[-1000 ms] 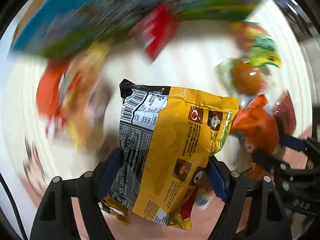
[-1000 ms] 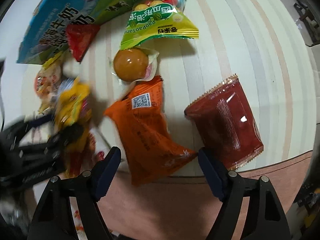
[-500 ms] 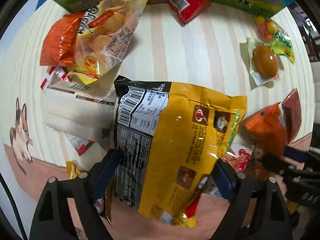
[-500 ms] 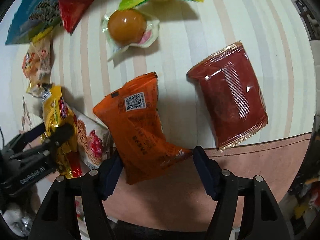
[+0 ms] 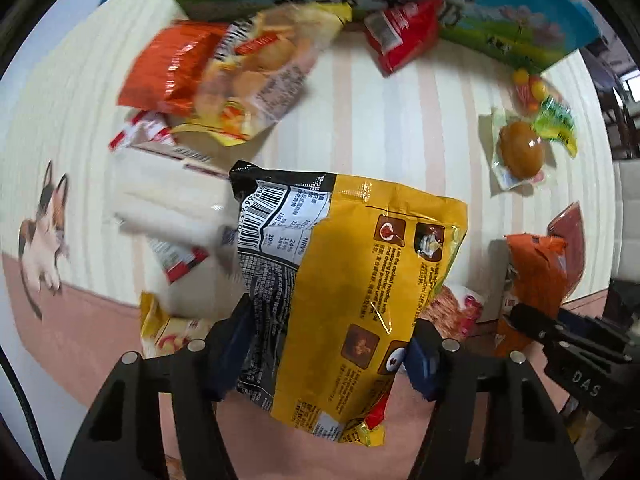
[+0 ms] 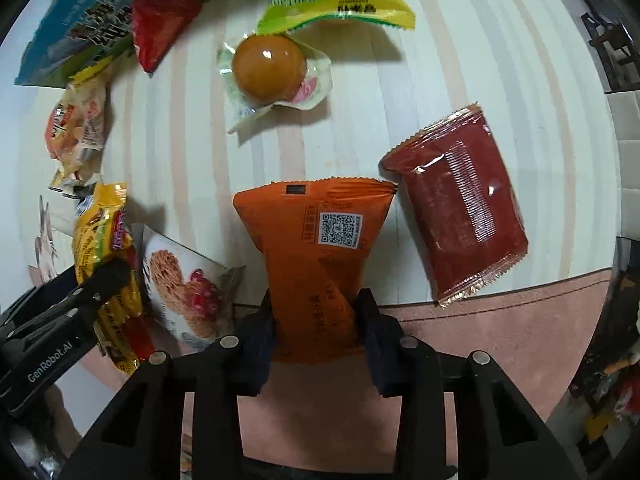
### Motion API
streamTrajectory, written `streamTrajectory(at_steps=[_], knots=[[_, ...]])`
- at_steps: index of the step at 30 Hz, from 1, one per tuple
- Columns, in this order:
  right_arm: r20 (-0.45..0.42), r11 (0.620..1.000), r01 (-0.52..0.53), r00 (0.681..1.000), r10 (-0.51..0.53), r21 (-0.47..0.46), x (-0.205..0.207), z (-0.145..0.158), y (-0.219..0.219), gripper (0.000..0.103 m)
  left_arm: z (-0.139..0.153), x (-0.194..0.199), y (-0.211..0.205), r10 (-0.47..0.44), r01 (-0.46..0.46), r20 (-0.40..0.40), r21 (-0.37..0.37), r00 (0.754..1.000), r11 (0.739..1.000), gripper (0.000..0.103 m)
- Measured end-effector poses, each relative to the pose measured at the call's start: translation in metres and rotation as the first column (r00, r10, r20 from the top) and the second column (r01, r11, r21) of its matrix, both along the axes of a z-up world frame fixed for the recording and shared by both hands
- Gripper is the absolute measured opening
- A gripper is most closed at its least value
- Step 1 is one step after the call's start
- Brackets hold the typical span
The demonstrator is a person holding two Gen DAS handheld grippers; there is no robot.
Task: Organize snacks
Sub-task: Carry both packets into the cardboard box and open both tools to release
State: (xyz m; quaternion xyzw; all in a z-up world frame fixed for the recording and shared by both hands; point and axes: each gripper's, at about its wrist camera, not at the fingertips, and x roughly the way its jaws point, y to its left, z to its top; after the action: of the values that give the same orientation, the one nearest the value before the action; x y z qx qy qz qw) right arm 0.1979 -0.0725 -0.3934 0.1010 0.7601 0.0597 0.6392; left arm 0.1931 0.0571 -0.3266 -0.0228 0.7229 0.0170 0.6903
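One cat print [image 5: 42, 232], left view only

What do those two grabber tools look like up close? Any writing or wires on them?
Both are matte black plastic. The left gripper and the right gripper each have two angular arms with cut-out slots, round silver studs at the joints and dark blue pads inside the jaws. White lettering on the side of one reads "GenRobot.AI"; the other shows "DAS". A thin black cable runs beside the left one.
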Motion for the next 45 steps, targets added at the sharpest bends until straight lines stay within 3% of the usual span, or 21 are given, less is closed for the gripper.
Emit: streamTrajectory(at_steps=[5, 7, 12, 16, 22, 26, 31, 38, 45], knots=[[-0.002, 0.998, 0.018, 1.000, -0.018, 0.056, -0.009, 0.015, -0.002, 0.040, 0.035, -0.009, 0.028, 0.059, -0.060, 0.026, 0.023, 0.998, 0.998, 0.063], [0.011, 0.995, 0.024, 1.000, -0.025, 0.092, -0.009, 0.030, -0.002, 0.040, 0.049, -0.011, 0.039, 0.082, -0.082, 0.048, -0.006, 0.995, 0.997, 0.063], [0.072, 0.983, 0.034, 0.996, -0.048, 0.180, 0.000, 0.078, -0.005, 0.040, 0.117, -0.008, 0.069, 0.149, -0.135, 0.135, -0.103, 0.980, 0.985, 0.063], [0.130, 0.968, 0.049, 0.988, -0.083, 0.247, 0.025, 0.124, -0.019, 0.040, 0.175, 0.020, 0.075, 0.148, -0.119, 0.183, -0.162, 0.972, 0.980, 0.063], [0.248, 0.960, 0.067, 0.959, -0.138, 0.273, 0.099, 0.201, -0.042, 0.040, 0.208, 0.117, 0.084, 0.111, -0.070, 0.224, -0.185, 0.968, 0.980, 0.063], [0.292, 0.968, 0.097, 0.942, -0.164, 0.230, 0.156, 0.214, -0.040, 0.040, 0.185, 0.204, 0.097, 0.117, -0.077, 0.189, -0.210, 0.975, 0.975, 0.063], [0.284, 0.979, 0.111, 0.946, -0.158, 0.173, 0.230, 0.184, -0.019, 0.040, 0.137, 0.280, 0.093, 0.108, -0.084, 0.120, -0.184, 0.987, 0.979, 0.063], [0.229, 0.986, 0.112, 0.963, -0.138, 0.126, 0.298, 0.130, 0.005, 0.040, 0.069, 0.338, 0.077, 0.090, -0.086, 0.022, -0.152, 0.996, 0.985, 0.063], [0.197, 0.994, 0.068, 0.977, -0.083, 0.083, 0.330, 0.088, 0.027, 0.040, 0.036, 0.349, 0.067, 0.069, -0.075, -0.043, -0.157, 0.997, 0.985, 0.064]])
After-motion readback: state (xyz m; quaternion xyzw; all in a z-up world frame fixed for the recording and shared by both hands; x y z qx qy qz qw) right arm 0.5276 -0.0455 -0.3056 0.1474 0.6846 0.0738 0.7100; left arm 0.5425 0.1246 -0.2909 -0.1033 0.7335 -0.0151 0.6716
